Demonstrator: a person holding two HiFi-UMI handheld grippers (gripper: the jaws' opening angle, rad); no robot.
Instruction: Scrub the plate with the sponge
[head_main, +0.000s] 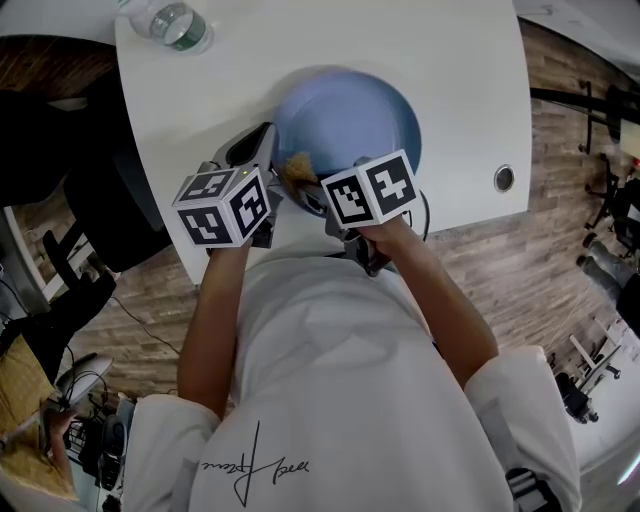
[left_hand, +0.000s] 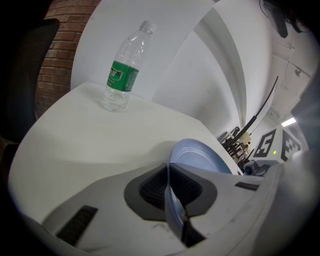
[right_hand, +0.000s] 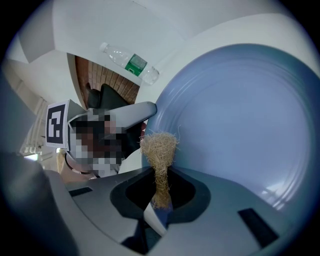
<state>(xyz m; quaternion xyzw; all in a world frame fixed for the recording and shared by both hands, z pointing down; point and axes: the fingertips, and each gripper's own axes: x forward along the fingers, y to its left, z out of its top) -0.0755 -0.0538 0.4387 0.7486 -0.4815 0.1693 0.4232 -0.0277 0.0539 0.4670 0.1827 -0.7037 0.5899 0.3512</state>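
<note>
Closest to the person, the left hand-held gripper (left_hand: 168, 175) is pinching the rim of the blue plate (left_hand: 197, 157), its jaws standing narrow with only the thin edge between the dark pads. Just beside it, the right hand-held gripper (right_hand: 161, 175) is clamping a straw-coloured fibrous sponge (right_hand: 159, 147), whose frayed tuft is sticking out past the jaw tips. The tuft is sitting at the plate's inner face close to its near-left rim, next to where the left hand-held gripper is gripping; whether it is actually pressing on the surface cannot be told. The plate is lying over the near edge of the white desk (head_main: 300, 40). Well beyond it, at the far corner of the desk, a clear plastic bottle (left_hand: 122, 75) with a green label is standing upright.
</note>
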